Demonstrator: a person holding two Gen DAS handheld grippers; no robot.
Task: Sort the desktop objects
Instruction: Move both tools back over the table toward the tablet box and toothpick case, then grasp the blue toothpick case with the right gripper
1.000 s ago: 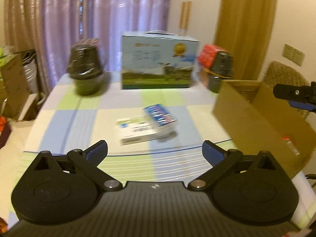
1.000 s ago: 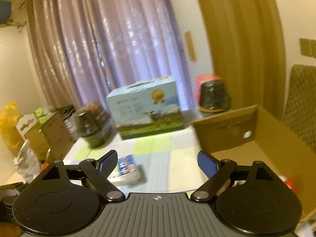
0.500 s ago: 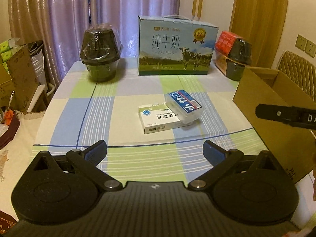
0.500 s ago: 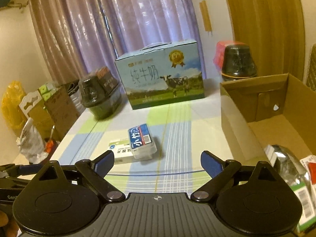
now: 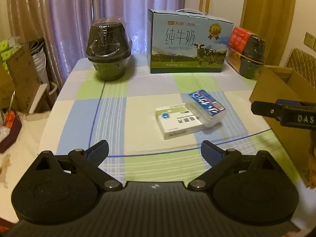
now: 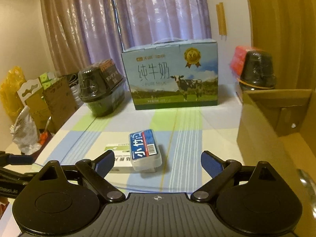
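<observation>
A clear plastic box (image 5: 207, 108) with a blue label lies near the middle of the checked table (image 5: 122, 122), its one edge propped on a white and green carton (image 5: 177, 122) that lies flat just beside it. In the left wrist view the pair sits at about 1 o'clock from the left gripper (image 5: 155, 153); in the right wrist view the plastic box (image 6: 145, 150) is at roughly 11 o'clock from the right gripper (image 6: 158, 162), with the carton (image 6: 120, 159) partly hidden behind that gripper's left finger. Both grippers are released, fingers spread wide and holding nothing, hovering over the near edge of the table with bare cloth between them and the pair. At 3 o'clock of the pair stands an open cardboard box (image 5: 280, 106), its near wall facing the items; the right gripper's side pokes into the left view in front of it. At the far edge, at 12 o'clock, stands a milk carton case (image 5: 187, 45) with a cow printed on it. A wrapped black pot (image 5: 107, 51) stands at 10 o'clock, and another black pot (image 5: 251, 57) against a red package (image 5: 238, 37) at 2 o'clock. Curtains (image 5: 98, 13) hang behind, and cardboard clutter (image 5: 19, 75) stands off the table at 9 o'clock.
</observation>
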